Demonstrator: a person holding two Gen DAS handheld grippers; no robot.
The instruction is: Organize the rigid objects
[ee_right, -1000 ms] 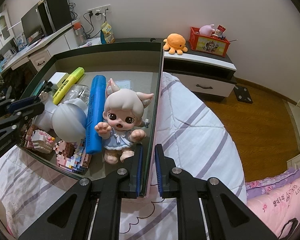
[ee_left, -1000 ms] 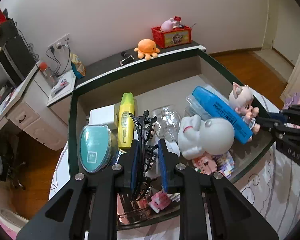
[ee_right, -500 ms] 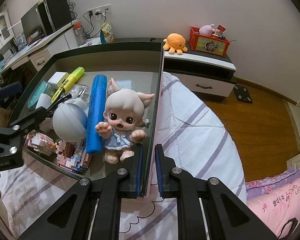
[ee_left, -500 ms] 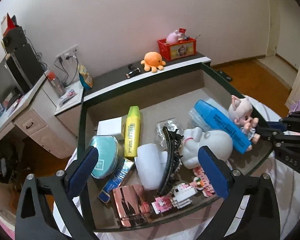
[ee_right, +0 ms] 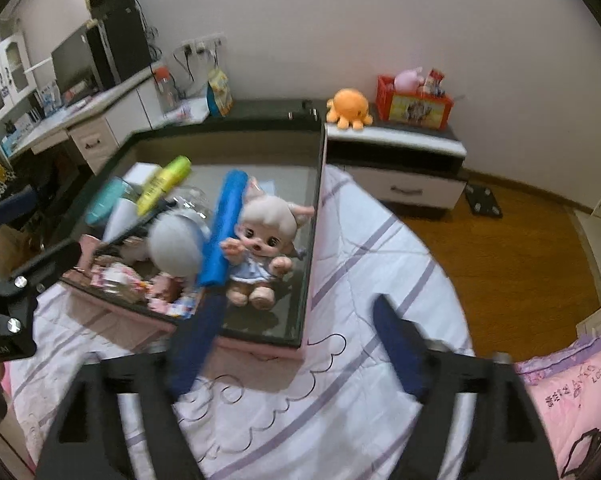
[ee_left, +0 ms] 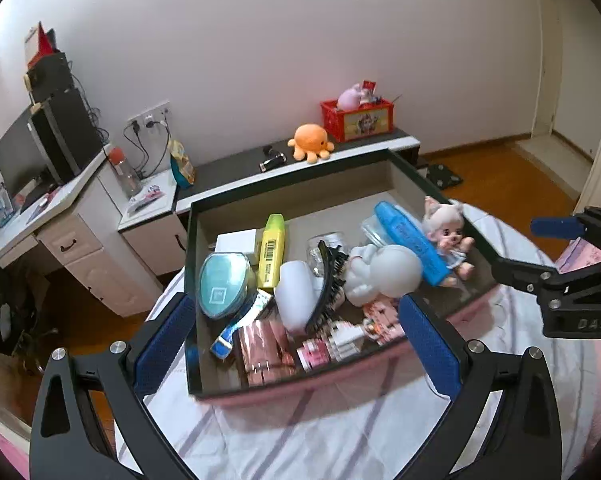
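My left gripper gapes wide and empty above the near edge of the dark-rimmed box on the bed. My right gripper is blurred, its jaws opening with nothing between them. Inside the box, the doll sits by the right wall, touching the blue marker. The hair claw half-hides a white bottle; the block toys are hard to make out.
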